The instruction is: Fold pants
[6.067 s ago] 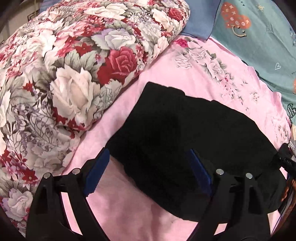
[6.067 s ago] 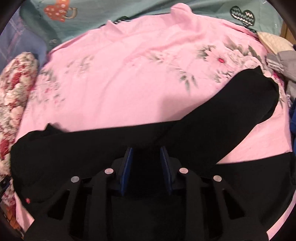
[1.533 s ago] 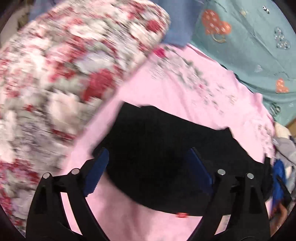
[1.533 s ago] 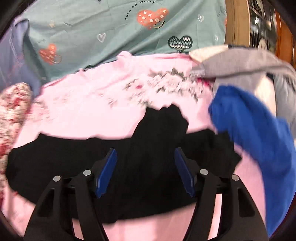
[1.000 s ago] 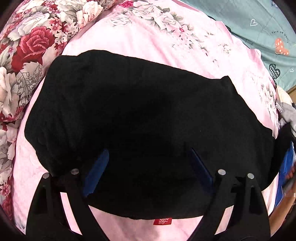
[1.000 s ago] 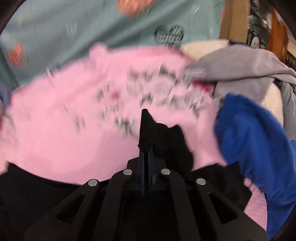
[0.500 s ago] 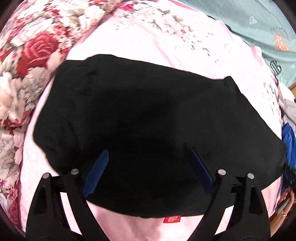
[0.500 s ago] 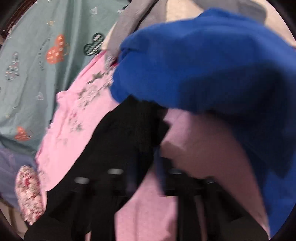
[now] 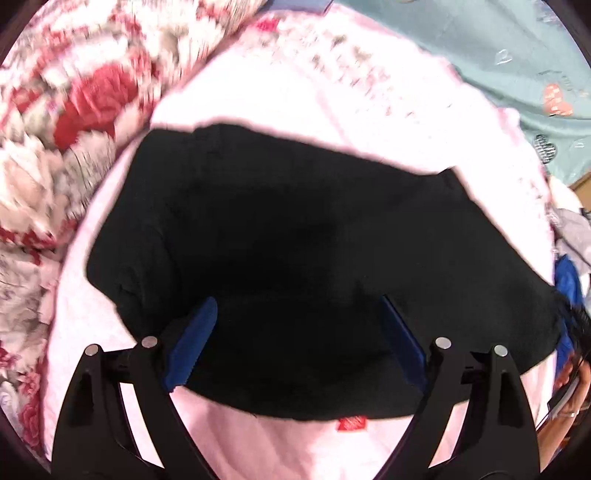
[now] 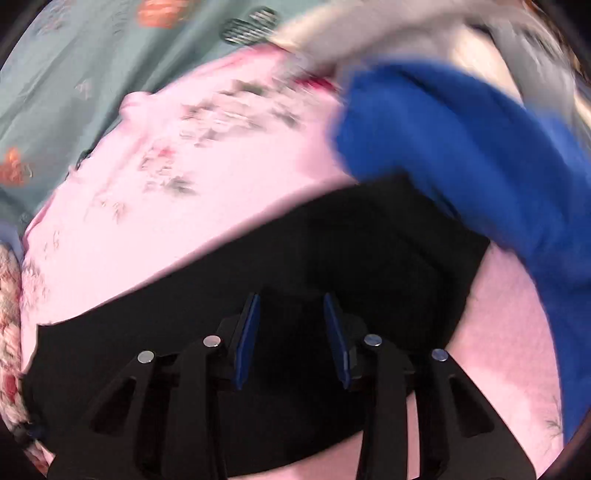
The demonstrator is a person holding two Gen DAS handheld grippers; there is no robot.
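The black pants (image 9: 303,240) lie folded flat on the pink floral sheet (image 9: 280,74), with a small red label (image 9: 351,424) at their near edge. My left gripper (image 9: 295,339) is wide open and hovers over the near part of the pants. In the right wrist view the pants (image 10: 332,258) stretch across the frame. My right gripper (image 10: 291,332) is partly open over their right end, holding nothing.
A red-and-white floral quilt (image 9: 55,129) is bunched at the left. A blue garment (image 10: 480,166) and grey clothes (image 10: 424,33) lie at the right, the blue one touching the pants' right end. A teal printed sheet (image 10: 74,55) lies beyond.
My right gripper, shut on the pants' end a second ago, has let go and opened partly over it. The left gripper stays open and has tilted a little.
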